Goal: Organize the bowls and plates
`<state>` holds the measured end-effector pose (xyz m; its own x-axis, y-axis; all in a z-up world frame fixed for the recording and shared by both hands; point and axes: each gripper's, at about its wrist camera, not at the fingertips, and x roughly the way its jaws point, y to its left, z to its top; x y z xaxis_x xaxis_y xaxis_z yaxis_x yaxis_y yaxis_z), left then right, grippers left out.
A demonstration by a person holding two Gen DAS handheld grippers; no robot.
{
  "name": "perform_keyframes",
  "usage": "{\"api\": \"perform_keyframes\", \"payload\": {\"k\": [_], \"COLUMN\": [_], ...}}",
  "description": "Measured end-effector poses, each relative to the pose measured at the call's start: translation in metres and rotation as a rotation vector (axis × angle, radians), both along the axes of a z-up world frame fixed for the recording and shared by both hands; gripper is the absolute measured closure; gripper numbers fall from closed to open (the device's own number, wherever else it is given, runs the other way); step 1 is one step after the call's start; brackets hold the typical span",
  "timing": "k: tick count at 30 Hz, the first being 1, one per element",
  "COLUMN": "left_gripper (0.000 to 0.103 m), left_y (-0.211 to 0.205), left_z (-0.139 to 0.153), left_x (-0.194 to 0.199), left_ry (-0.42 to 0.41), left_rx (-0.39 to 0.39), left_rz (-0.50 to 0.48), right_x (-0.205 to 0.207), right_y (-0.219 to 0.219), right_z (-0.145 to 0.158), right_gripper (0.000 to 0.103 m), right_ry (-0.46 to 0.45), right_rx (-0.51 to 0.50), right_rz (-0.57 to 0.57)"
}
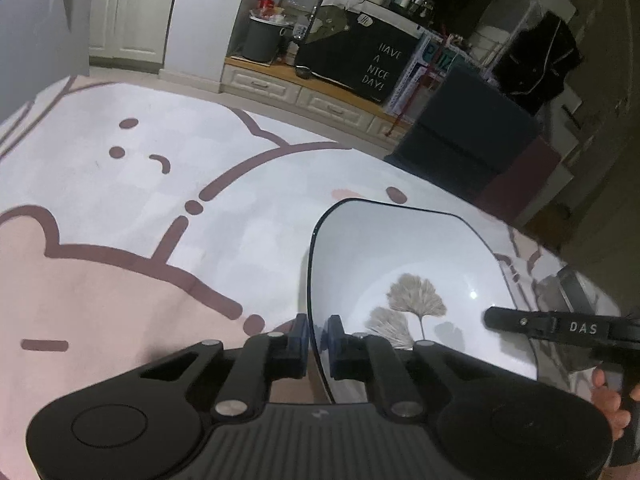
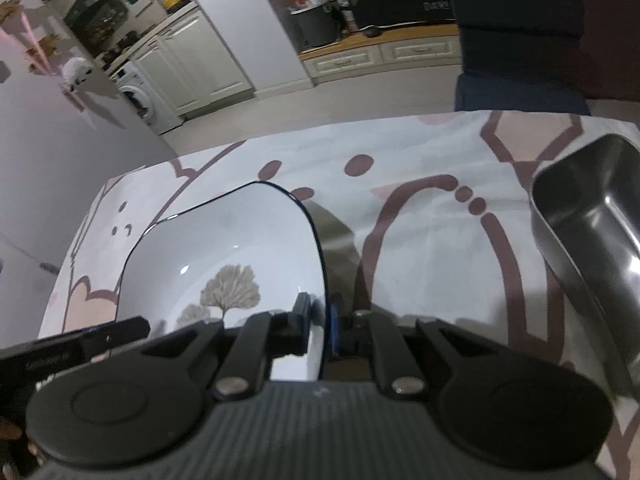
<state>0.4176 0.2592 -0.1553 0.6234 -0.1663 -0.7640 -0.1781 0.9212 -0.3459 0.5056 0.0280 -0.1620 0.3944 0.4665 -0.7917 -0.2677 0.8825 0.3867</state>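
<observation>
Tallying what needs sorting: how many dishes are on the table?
2. A white square plate with a tree print, gripped at opposite rims by the left gripper and right gripper, and a stainless steel tray at the right edge. Others may be out of view.

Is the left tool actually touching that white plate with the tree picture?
Touching. The left wrist view shows the left tool with its blue pads closed on either side of the white plate's dark rim, no gap showing.
</observation>
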Motion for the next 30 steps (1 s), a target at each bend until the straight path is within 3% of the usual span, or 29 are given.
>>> {"api": "perform_keyframes", "payload": {"k": [9,16,20,24,30], "left_gripper": [0.093,0.093,0.093,0.093,0.093], "left_y": [0.008,0.012,0.011,0.012,0.009], "left_z": [-0.008,-0.011,-0.010,-0.011,0.010], "left_x": [0.002,0.007,0.005,-0.003,-0.017], "left_ry": [-0.010,0.030,0.020,0.018,-0.012], "left_rx": [-0.076,-0.134,-0.113,-0.142,-0.137], "left_rz": [0.010,0.029,0.013,0.023,0.026], "right_x": [0.013,0.017,0.010,0.004,-0.008], "right_y": [-0.017,-0.019,-0.013,-0.010,-0.006], "right_z": [-0.004,-0.009,-0.003,0.001,0.019], "right_gripper": [0.090,0.088,0.087,0.086,0.087], "right_ry": [0.060,0.086,0.037,0.016,-0.019], "right_rx": [0.067,0.107,0.065,0.033,0.000], "right_rz": [0.080,0.065,0.083,0.094,0.115]}}
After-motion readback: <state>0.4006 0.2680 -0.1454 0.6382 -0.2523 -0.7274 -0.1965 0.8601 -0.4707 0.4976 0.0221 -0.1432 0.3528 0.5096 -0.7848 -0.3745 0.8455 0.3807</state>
